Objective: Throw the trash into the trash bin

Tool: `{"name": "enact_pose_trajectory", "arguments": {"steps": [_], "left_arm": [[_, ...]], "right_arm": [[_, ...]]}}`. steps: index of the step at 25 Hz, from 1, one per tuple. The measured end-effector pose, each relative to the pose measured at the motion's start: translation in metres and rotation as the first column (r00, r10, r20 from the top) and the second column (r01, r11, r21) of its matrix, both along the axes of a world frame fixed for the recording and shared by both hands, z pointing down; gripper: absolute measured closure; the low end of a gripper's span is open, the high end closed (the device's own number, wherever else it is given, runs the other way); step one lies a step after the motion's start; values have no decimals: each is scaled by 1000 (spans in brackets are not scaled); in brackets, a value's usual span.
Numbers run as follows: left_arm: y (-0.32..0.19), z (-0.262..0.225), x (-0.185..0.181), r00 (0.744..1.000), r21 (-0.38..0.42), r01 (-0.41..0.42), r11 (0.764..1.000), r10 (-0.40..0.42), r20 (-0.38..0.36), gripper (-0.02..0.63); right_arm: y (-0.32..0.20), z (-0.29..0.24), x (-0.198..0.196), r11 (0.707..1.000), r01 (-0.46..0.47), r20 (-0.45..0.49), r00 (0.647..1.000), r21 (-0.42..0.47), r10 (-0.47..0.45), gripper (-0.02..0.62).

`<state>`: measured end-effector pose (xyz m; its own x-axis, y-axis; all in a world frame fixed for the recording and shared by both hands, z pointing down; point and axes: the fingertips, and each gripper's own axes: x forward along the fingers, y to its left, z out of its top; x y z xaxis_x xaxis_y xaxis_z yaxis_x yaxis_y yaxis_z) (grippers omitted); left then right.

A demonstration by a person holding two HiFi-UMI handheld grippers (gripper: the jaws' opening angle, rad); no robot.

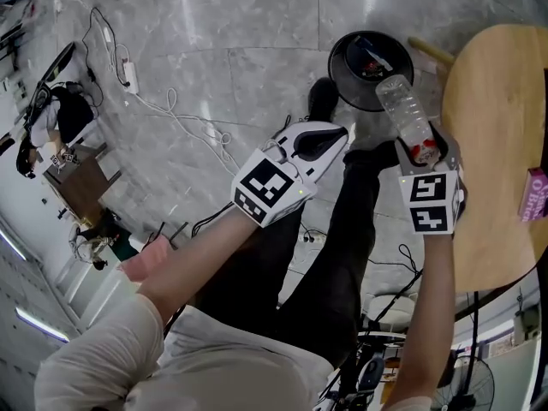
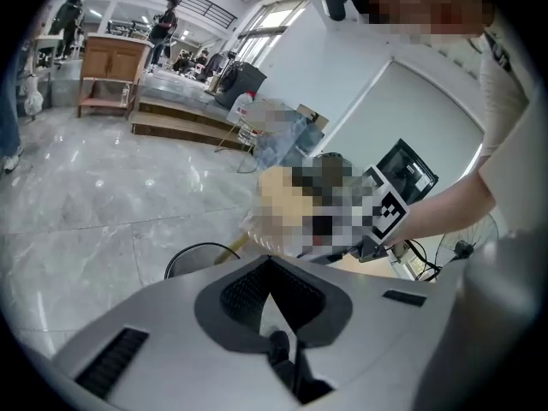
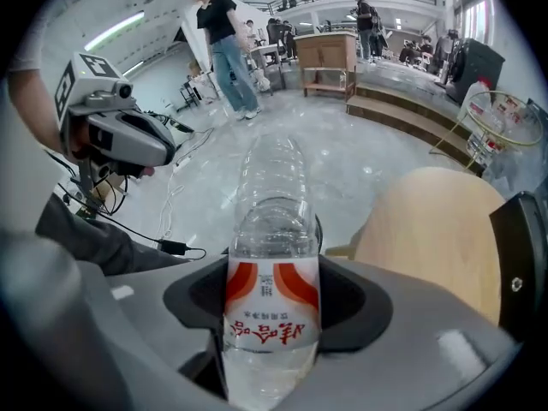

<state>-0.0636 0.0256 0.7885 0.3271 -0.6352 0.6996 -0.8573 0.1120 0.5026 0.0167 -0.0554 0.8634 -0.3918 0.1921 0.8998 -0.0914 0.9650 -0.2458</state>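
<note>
The task is partway: the bottle point(image 1: 402, 105) is picked up but not yet dropped. The right gripper point(image 1: 425, 157) has its fingers pinching this clear plastic bottle around the red-and-white label, and the right gripper view shows the bottle point(image 3: 272, 255) standing straight out between them, filling the gap. In the head view the bottle's free end points toward the black round bin point(image 1: 334, 58) on the grey floor and, as seen from above, overlaps the near part of its rim. How high it is above the bin cannot be read from here. The bin stands just beside the round wooden worktop point(image 1: 497, 101), and something small and pale with a red spot lies inside it; what that is I cannot tell. The left gripper point(image 1: 321, 141) hangs over the person's dark trouser leg, near the bin but apart from it, with its fingers pressed together on nothing. Its own view shows only the closed dark pads and, beyond them, a piece of the bin's rim point(image 2: 184, 259). What seems left for this bottle is a short carry until it is fully over the opening, then spreading the right fingers to let it fall. A pink packet point(image 1: 534, 193) lies at the worktop's edge; if it counts as trash, it remains to be fetched afterwards.
</note>
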Motion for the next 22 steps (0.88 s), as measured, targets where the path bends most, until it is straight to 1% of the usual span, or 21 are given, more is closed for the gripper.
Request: {"name": "enact_pose_trajectory", "arguments": {"steps": [6,8,11,13,18,22], "left_arm": [[13,16,-21,999,-7,46,999,-46,-10,600],[16,24,-29,998,-11,59,998,-59,-10,600],[27,39,-38,997,-28,82,996,-82,-11,600],[33,46,-43,995,-37,99,994,-99,-15,600],[43,58,-54,991,-46,128,991,-130,-27,600],[51,73,-57,990,-60,134,989,-136,-39,600]], "right_arm": [[26,46,-31,997,-46,-31,999,-60,44,299],[36,69,-37,995,-55,-61,997,-80,50,298],[56,104,-40,988,-76,-127,990,-135,59,295],[69,123,-41,986,-71,-166,985,-152,45,293],[82,166,-50,991,-34,-233,972,-126,3,287],[83,199,-55,998,2,-278,960,-64,-20,282]]}}
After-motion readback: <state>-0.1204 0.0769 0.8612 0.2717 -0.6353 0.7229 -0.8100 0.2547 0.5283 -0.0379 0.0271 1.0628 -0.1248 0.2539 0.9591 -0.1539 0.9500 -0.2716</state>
